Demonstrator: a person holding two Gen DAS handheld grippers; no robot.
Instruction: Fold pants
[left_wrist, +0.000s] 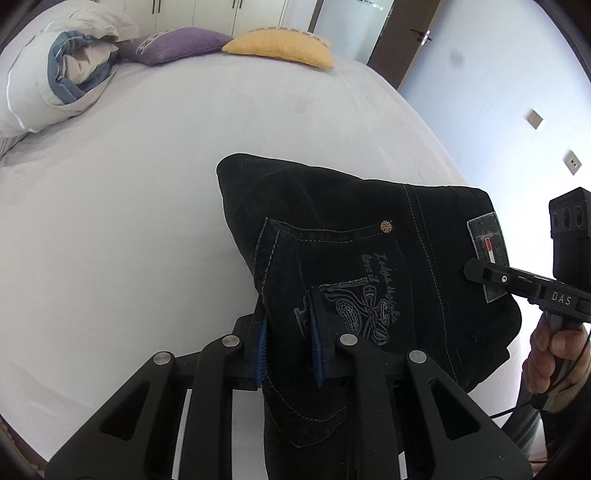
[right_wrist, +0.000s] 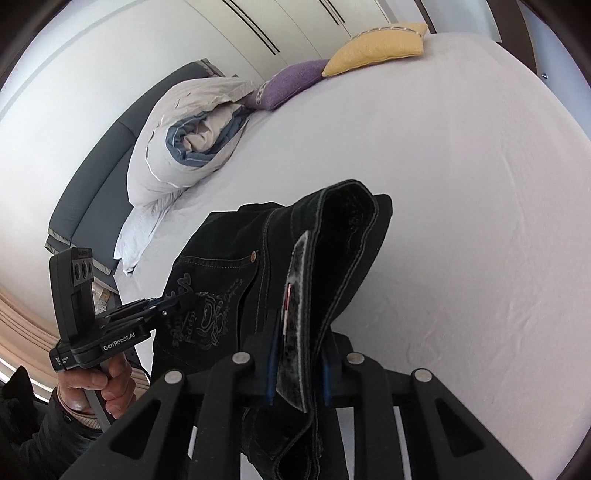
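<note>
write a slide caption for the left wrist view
Both grippers' fingers pinch black pants above a grey bed.

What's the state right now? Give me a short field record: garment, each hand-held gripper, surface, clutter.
garment: black jeans, bunched, lifted off the sheet
left hand-held gripper: shut on the jeans at the embroidered back pocket
right hand-held gripper: shut on the jeans at the waistband, by the grey patch
surface: bed, pale sheet
clutter: rolled duvet, purple cushion, yellow cushion, all at the far end of the bed
</note>
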